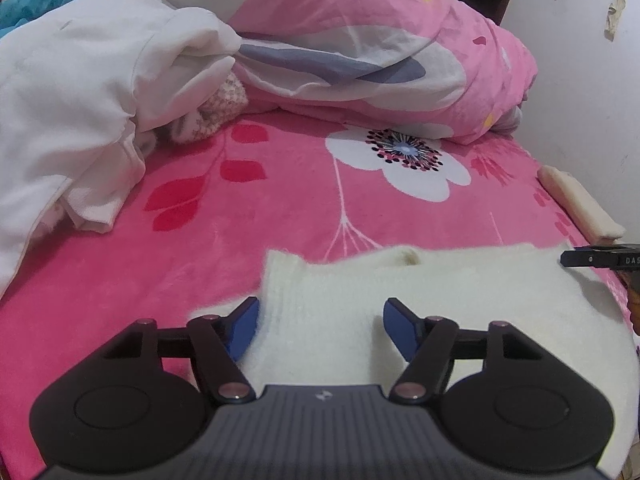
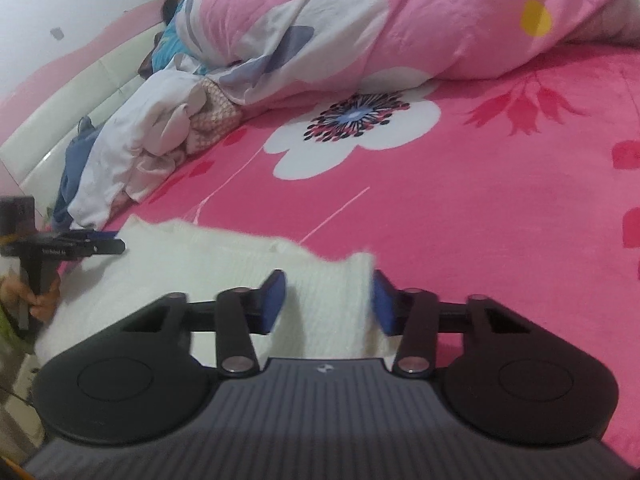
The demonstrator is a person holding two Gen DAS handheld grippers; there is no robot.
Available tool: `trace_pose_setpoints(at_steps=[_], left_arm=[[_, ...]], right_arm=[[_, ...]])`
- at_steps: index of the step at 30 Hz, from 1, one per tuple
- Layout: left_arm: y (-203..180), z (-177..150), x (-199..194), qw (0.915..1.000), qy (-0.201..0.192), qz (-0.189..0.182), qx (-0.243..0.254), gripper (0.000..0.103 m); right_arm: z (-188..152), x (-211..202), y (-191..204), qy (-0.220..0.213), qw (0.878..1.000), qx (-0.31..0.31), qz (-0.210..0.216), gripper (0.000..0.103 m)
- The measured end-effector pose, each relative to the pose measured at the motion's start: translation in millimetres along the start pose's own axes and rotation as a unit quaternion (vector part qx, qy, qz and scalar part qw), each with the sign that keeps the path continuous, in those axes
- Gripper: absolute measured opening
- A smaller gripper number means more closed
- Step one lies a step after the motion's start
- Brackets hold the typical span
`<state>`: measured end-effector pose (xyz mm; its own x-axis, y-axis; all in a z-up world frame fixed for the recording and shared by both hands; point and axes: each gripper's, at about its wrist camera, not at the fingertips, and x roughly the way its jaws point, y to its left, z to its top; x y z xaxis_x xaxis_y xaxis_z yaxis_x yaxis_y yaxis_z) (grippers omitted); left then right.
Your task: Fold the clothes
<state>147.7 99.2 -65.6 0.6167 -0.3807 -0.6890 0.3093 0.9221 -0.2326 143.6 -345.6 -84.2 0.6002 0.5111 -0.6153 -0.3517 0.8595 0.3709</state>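
The left gripper (image 1: 320, 322) holds its jaws apart, straddling a raised ridge of the white knit garment (image 1: 440, 300); the pads do not appear to press it. The right gripper (image 2: 329, 300) also stands apart, with the garment's opposite end between its blue pads (image 2: 276, 300), the right-hand pad close against the fabric edge; a firm clamp cannot be confirmed. This placement likely prepares both ends for a simultaneous lift and fold. Beyond the jaws lies the pink floral bedsheet (image 1: 280, 184). Further out, a white clothes pile (image 1: 80, 92) waits beside the rolled pink quilt (image 1: 380, 40).
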Motion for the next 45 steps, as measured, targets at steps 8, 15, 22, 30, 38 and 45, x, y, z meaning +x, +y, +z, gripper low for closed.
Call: trace_pose_setpoints(at_steps=[8,15,22,30,38,45], left_arm=[[4,7,9,0.9999,0.014,0.006,-0.002,0.065],[-3,9,4,0.9987,-0.008,0.045,0.022,0.016],[1,18,-21,0.9971,-0.061,0.045,0.002,0.011],[12,36,-5,0.997,-0.062,0.046,-0.002,0.011],[33,26,31,0.9986,0.004,0.037,-0.037,0.025],[19,25,-6,0.9967,-0.037,0.068,-0.024,0.05]], right_arm=[[-4,-10,3,-0.024,1.0,0.001,-0.002,0.018],[-8,-14,17,-0.055,0.998,-0.017,-0.031,0.007],[3,-38,36,-0.117,0.99,-0.05,-0.064,0.006],[18,-35,24,-0.142,0.986,-0.041,-0.074,0.006],[-11,7,-13,-0.084,0.993,0.026,-0.083,0.008],[-5,-26,-6,-0.111,0.985,0.052,-0.119,0.038]])
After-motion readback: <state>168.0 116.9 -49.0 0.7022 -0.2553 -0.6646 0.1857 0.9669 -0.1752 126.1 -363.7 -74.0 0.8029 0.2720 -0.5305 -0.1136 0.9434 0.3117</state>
